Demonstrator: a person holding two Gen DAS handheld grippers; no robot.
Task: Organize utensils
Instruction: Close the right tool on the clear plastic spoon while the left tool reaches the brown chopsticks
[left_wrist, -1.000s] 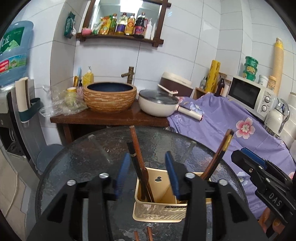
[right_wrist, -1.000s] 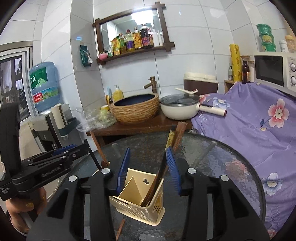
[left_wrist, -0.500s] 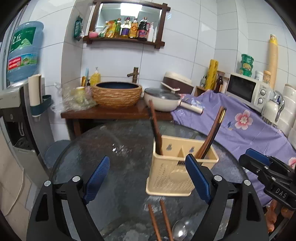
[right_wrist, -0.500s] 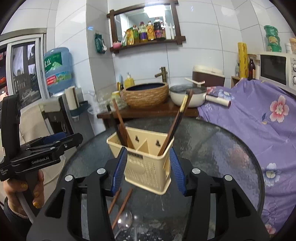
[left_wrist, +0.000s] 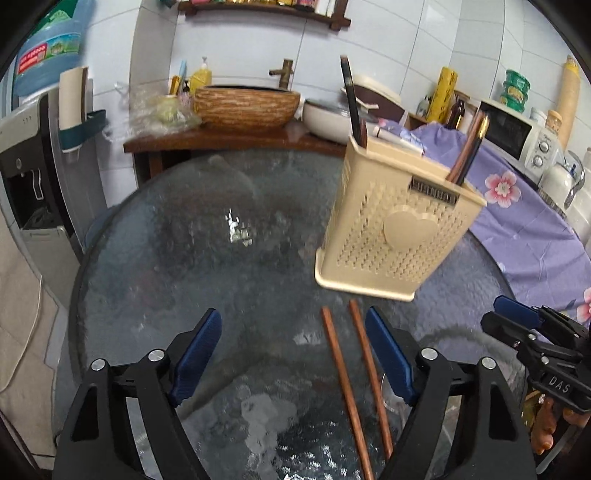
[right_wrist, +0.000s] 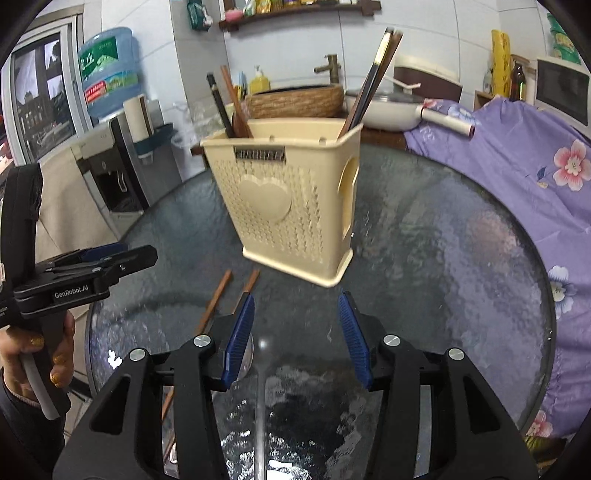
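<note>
Round glass counter (left_wrist: 192, 236) fills the field under both tools; its far rim meets a wooden washstand (left_wrist: 221, 138), its right rim a purple flowered cloth (right_wrist: 517, 155). Bare glass lies ahead-left of the left tool and ahead-right of the right tool.

Beige utensil caddy (right_wrist: 280, 206) stands on the counter straight ahead of the right tool, ahead-right of the left tool, near neither rim. Dark chopsticks (right_wrist: 373, 77) lean out of its end compartments.

Left tool (left_wrist: 295, 354): pitched down toward the glass, jaws apart and closing. Two brown chopsticks (left_wrist: 351, 384) lie flat on the glass, running between its pads nearer the right pad (left_wrist: 388, 354), no pad contact.

Right tool (right_wrist: 295, 332): pitched down likewise, jaws parted, nothing between the pads. The loose chopsticks pass just left of and under its left pad (right_wrist: 240, 336). A spoon (right_wrist: 243, 354) lies on the glass there, mostly hidden.

A hand (right_wrist: 44, 354) grips the left tool's handle.
</note>
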